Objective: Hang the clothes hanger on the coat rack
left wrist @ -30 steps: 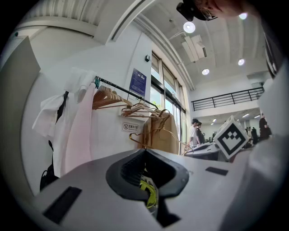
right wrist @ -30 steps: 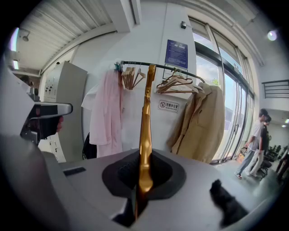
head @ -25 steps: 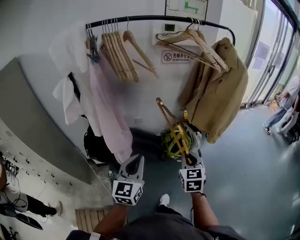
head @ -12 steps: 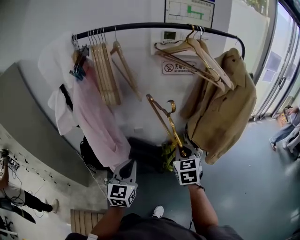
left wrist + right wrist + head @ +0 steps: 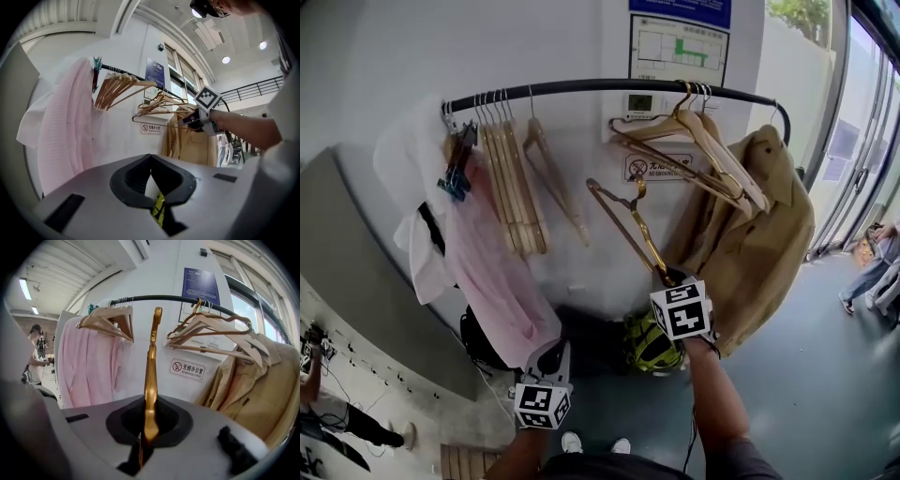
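The right hand-held gripper (image 5: 668, 279), clamped on the gold clothes hanger (image 5: 628, 225), holds it just below the coat rack (image 5: 581, 86) with its hook not yet over the bar, while the left hand-held gripper (image 5: 551, 361) is closed and empty.

— What sort of place is it?
— A cloakroom corner in an office building. A black coat rail (image 5: 581, 86) crosses a white wall (image 5: 581, 37), with a no-smoking sign (image 5: 649, 167) and floor plan (image 5: 680, 49); grey cabinet (image 5: 366, 272) left, glass doors (image 5: 853, 159) right.
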Motion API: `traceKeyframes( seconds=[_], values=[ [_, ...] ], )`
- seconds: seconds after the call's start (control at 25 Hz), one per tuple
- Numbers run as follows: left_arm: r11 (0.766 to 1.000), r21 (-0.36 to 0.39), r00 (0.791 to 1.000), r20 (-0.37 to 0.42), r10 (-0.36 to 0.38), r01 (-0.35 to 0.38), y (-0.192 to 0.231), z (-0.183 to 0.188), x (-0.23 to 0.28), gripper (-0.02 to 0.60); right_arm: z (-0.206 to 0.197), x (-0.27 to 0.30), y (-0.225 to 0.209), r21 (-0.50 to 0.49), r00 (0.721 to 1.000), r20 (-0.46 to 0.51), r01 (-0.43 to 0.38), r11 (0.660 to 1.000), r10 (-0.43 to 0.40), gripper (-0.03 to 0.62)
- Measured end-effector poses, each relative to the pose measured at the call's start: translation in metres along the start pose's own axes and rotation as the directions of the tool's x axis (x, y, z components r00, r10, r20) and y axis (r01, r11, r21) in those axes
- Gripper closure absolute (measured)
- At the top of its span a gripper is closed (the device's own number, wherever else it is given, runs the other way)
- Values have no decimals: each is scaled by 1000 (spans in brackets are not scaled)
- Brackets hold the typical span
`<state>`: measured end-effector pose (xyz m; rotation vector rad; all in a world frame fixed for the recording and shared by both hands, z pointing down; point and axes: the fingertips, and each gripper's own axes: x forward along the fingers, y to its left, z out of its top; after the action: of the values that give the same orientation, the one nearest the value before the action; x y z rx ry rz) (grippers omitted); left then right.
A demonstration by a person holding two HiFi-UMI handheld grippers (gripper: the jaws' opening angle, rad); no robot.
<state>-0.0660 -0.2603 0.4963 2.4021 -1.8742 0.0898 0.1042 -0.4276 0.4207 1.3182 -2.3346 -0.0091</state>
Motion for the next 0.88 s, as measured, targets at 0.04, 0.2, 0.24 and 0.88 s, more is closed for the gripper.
traceKeyframes(
  seconds=[0.04, 0.2, 0.24, 0.88],
  values=[
    [1000, 2, 1000, 0, -8, 8, 2, 1, 4, 572, 14, 3, -4, 4, 1000, 9, 3, 1000, -3, 577],
    [999, 18, 999, 5, -46, 46, 7, 7, 15, 572, 69, 7, -21, 11, 999, 41, 18, 1000, -18, 577],
    [998, 23, 999, 5, -53, 53, 8, 9, 17, 572, 82, 7, -26, 16, 999, 48, 19, 1000, -19, 577],
    [989, -3, 989, 11, -146, 146, 15, 7, 22, 572, 216, 12, -55, -8, 996, 42, 76, 997, -75, 577]
  ],
)
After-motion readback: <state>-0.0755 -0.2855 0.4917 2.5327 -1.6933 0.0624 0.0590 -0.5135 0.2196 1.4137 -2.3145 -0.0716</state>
